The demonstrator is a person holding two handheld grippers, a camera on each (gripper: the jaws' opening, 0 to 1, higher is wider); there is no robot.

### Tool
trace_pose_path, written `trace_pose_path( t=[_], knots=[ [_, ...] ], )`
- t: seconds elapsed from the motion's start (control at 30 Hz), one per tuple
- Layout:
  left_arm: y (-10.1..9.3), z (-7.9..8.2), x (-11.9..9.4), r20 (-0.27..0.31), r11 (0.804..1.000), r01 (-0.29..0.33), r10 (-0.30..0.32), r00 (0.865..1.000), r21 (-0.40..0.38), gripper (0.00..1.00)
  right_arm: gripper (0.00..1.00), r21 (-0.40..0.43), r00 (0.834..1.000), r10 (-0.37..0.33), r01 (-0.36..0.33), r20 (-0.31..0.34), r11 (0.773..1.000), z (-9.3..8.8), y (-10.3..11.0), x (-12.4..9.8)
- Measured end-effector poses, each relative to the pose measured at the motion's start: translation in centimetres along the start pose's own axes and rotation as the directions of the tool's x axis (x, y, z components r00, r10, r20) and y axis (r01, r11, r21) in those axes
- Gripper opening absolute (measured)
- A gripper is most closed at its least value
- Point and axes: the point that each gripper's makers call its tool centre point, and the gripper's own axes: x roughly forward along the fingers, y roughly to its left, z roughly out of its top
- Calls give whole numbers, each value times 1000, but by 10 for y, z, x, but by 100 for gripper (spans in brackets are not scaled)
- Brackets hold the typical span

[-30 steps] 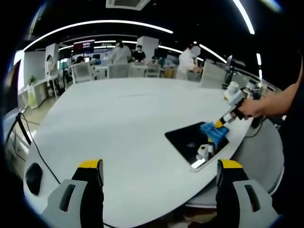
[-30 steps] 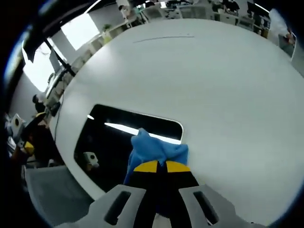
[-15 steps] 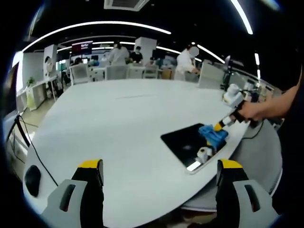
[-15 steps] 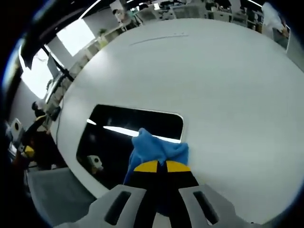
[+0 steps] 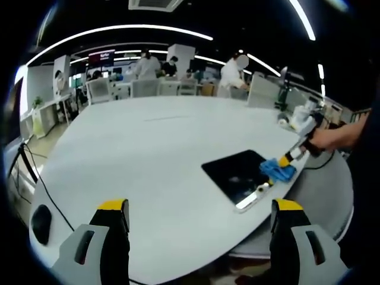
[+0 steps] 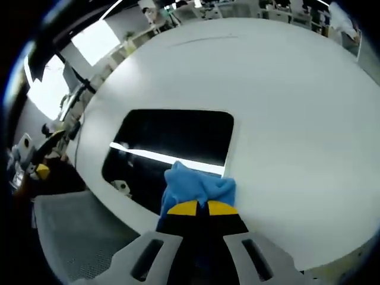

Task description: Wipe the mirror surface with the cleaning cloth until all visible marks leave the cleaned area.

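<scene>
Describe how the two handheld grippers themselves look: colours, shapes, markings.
The left gripper has two broad light-grey jaws, each with a dark slot and a yellow cap over a black pad. The right gripper is built the same: grey jaw bodies with dark slots, black inner faces, yellow tips. Seen from the left gripper view, the right gripper has a white upper body.

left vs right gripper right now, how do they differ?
The left gripper is open and holds nothing; the right gripper is shut on the blue cloth. The left gripper hovers back over bare table; the right gripper presses its cloth at the mirror near its edge. Both have yellow-tipped jaws.
</scene>
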Motion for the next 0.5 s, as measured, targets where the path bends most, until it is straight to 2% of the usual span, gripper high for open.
trace_pose_path(
  t=[0.37, 0.5],
  knots=[
    [5, 5, 3, 5, 1000, 13, -13, 1000, 6, 100, 0, 28, 1000, -19, 20, -17, 999, 3, 2, 2],
    [6, 4, 3, 4, 1000, 16, -16, 1000, 3, 100, 0, 39, 1000, -4, 5, -20, 999, 4, 14, 6]
  ],
)
